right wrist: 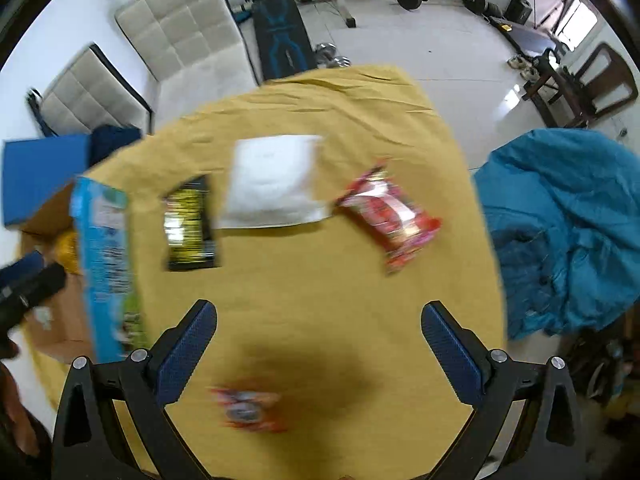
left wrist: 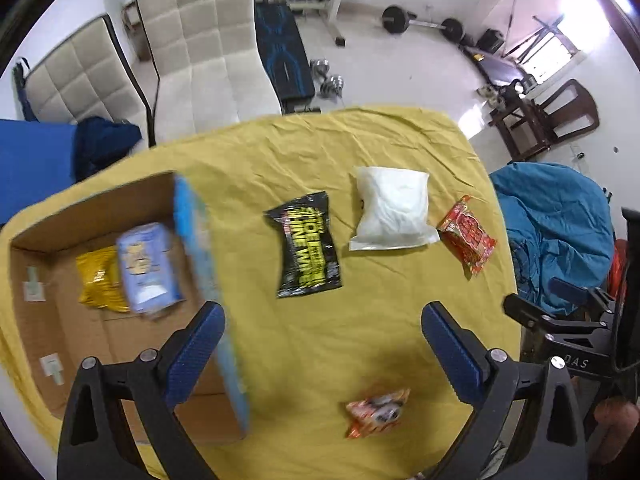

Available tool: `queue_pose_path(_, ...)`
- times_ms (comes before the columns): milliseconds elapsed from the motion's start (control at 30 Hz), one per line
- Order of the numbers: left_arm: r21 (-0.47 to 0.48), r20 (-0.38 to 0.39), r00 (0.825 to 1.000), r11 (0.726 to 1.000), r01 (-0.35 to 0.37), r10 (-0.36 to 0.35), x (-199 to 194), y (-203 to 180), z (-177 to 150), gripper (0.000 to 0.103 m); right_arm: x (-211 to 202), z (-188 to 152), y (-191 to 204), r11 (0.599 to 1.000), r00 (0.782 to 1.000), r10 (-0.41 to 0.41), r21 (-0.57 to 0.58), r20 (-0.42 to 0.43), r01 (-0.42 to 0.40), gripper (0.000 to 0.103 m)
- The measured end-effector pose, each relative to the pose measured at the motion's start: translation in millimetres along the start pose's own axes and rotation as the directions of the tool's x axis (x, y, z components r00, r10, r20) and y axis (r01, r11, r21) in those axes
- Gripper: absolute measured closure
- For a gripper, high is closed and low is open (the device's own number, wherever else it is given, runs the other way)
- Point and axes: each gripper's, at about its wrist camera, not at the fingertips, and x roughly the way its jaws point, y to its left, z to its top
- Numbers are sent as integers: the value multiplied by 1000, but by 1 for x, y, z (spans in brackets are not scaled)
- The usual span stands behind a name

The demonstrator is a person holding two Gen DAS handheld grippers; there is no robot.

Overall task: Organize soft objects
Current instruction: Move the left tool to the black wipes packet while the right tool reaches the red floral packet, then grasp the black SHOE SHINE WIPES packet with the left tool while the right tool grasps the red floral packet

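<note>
Past the desk I see two cream quilted cushioned chairs [left wrist: 208, 52], a black-and-blue weight bench [left wrist: 285, 60], a barbell [left wrist: 420, 24] on the white floor, a dark wooden chair [left wrist: 560, 118], and crumpled teal fabric [right wrist: 568, 224] at right.

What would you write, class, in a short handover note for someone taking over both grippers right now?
Left gripper: jaws open, empty, above the table.
Right gripper: jaws open, empty.
Done: yellow packet and blue packet lie in the cardboard box.
Left on the yellow cloth: black-and-yellow packet, white pouch, red packet, small orange packet nearest the grippers.
</note>
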Motion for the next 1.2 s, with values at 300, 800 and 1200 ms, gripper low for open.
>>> queue_pose_path(300, -55, -146, 985, 994, -100, 91, 98, 0, 29, 2, 106, 59, -59, 978, 984, -109, -193, -140, 81, 0)
queue_pose_path(800, -61, -312, 939, 983, -173, 146, 202, 10, 35, 5, 188, 74, -99, 992, 939, 82, 117, -335, -44, 46)
queue_pose_path(1200, -68, -281, 947, 981, -182, 156, 197, 5, 1, 50, 187, 54, -108, 991, 946, 73, 131, -317, -33, 48)
